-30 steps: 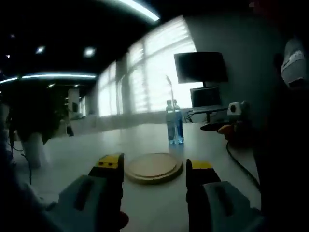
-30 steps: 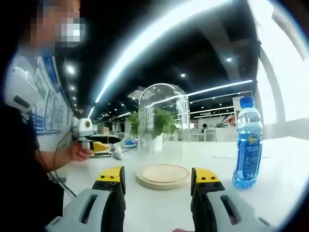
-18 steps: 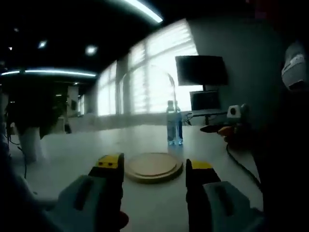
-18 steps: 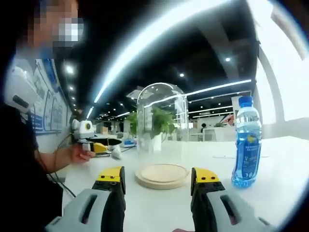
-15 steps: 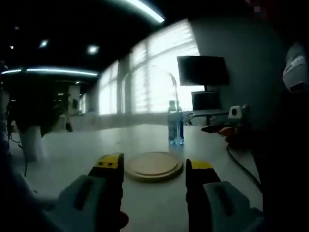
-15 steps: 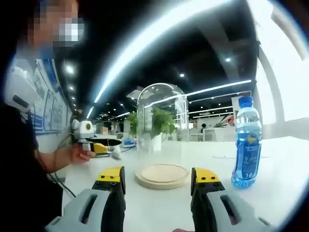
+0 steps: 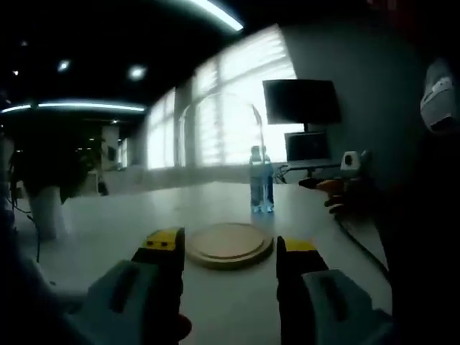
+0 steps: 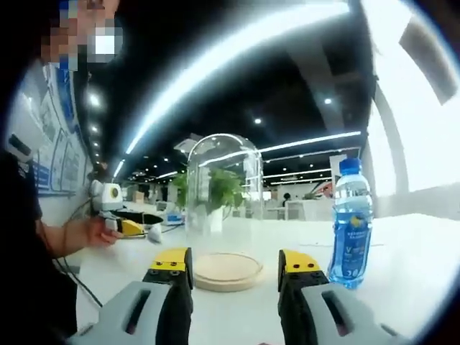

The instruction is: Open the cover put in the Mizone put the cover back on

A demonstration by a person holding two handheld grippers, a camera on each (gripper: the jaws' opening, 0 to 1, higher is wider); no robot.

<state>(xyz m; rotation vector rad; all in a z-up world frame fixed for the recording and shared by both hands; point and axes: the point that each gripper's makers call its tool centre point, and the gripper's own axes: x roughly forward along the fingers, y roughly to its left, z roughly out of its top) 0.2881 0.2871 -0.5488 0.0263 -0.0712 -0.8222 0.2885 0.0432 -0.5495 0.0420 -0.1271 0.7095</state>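
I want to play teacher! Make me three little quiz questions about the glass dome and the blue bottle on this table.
1. True or false: the dome sits on the wooden base.
2. Where is the bottle? A) under the dome B) on the table beside the dome C) held in the tongs
3. Fill in: both the left tongs and the right tongs are ____.

Key: 1 true. 2 B. 3 open, holding nothing.

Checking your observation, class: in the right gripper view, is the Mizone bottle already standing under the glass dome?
No, the Mizone bottle stands on the table beside the glass dome, outside it.
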